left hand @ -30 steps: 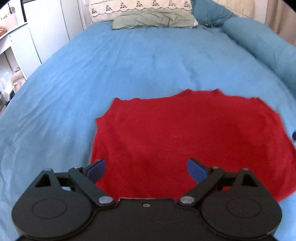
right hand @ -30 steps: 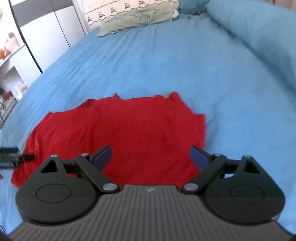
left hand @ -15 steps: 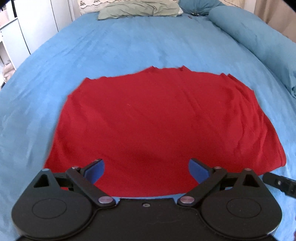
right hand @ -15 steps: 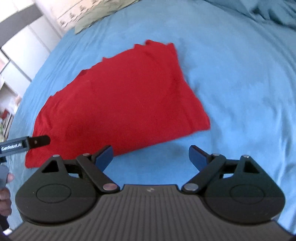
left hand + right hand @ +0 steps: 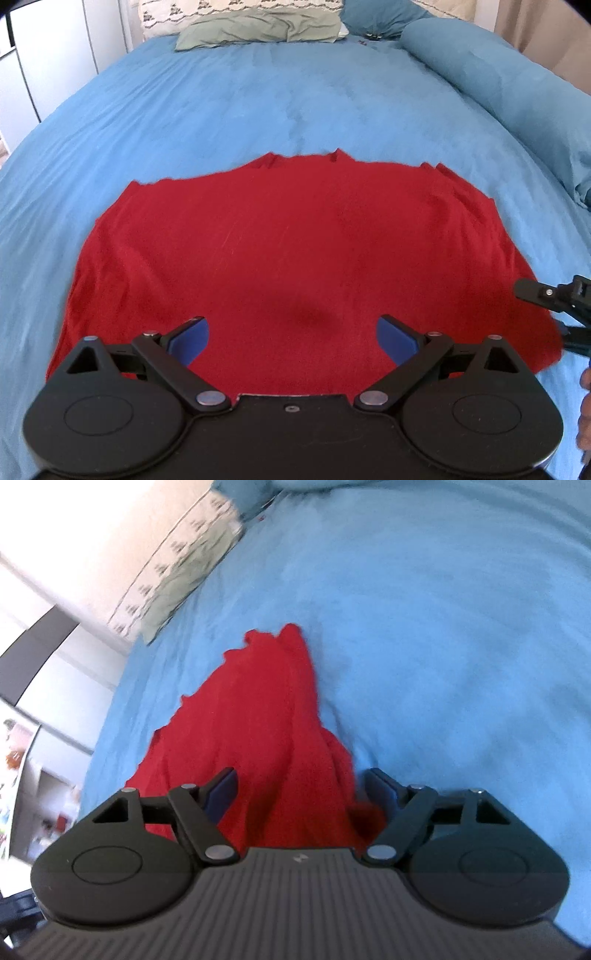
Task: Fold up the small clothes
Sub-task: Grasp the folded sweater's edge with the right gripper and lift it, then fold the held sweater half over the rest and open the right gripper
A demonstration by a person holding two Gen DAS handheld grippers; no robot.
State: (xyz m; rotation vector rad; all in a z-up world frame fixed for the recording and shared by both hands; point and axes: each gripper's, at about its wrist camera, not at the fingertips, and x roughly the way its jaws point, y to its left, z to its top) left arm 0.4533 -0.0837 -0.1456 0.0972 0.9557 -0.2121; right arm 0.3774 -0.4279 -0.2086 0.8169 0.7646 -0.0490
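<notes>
Red garment [image 5: 295, 251] lay spread flat on the blue bedspread [image 5: 277, 99], near the foot end, well apart from the pillow [image 5: 258, 26] at the head. It looked already folded at least once: a rough rectangle with ragged far edge and some wrinkling along its right side.

Change since a second ago: both grippers came in over the garment. The left gripper [image 5: 291, 334] then looked across the garment from further back; now it hung above the near edge, jaws spread wide, blue pads clear of the cloth, nothing held. Its left pad [image 5: 188, 338] sat over red fabric, no contact visible.

Right gripper [image 5: 301, 794] changed more. Half a second ago it faced bare bedspread beside the garment's right corner; now it had rolled and dropped onto the right edge, so that the garment ran away from it in a narrow strip. Jaws were closing, with a raised ridge of red cloth between them. Pads did not yet appear to press on it, though the right pad was partly hidden by bunched fabric. Seen from the left wrist, the right gripper [image 5: 546, 299] sat at the garment's near right corner, with part of the person's hand [image 5: 585, 398] below it.

Judgement: the right side was at the grasp stage of the next fold; the left had not begun its grasp. Risk: the right jaws catching only the top layer.
</notes>
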